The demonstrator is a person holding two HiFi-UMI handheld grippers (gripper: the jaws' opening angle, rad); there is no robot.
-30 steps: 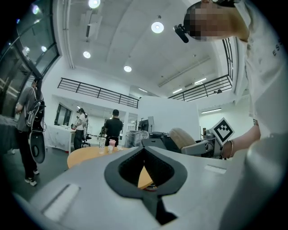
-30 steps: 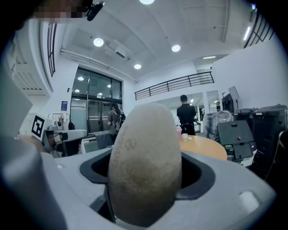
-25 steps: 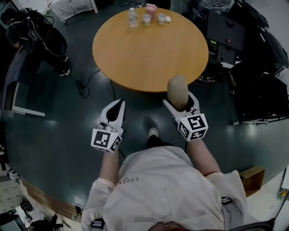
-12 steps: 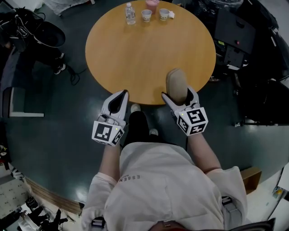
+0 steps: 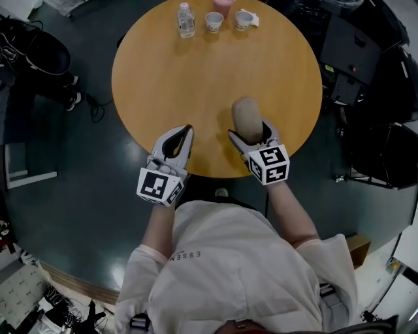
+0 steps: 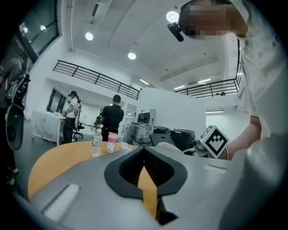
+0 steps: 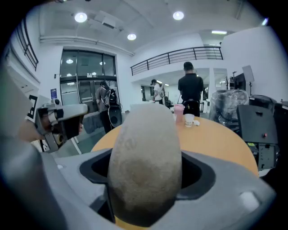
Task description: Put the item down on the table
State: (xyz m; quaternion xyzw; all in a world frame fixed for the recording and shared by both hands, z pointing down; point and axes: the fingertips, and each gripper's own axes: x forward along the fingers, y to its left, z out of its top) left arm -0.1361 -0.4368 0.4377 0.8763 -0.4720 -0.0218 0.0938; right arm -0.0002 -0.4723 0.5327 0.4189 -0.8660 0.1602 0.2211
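Observation:
A beige, rough, oval item (image 5: 247,119) stands upright between the jaws of my right gripper (image 5: 251,134), which is shut on its lower half. In the right gripper view the item (image 7: 145,157) fills the middle, with grey jaws on both sides. It hangs over the near part of the round wooden table (image 5: 196,78); whether it touches the top I cannot tell. My left gripper (image 5: 181,138) is over the table's near edge, to the left of the item, shut with nothing in it. Its tips (image 6: 144,149) meet in the left gripper view.
At the table's far edge stand a clear bottle (image 5: 186,19), a white cup (image 5: 213,21), a pink cup (image 5: 222,5) and another white cup (image 5: 243,19). Dark equipment (image 5: 353,52) stands right of the table. People (image 6: 111,119) stand beyond it.
The person has stepped up to the table. Both grippers have moved from over the floor to over the table's near edge. The item stays held in the right gripper.

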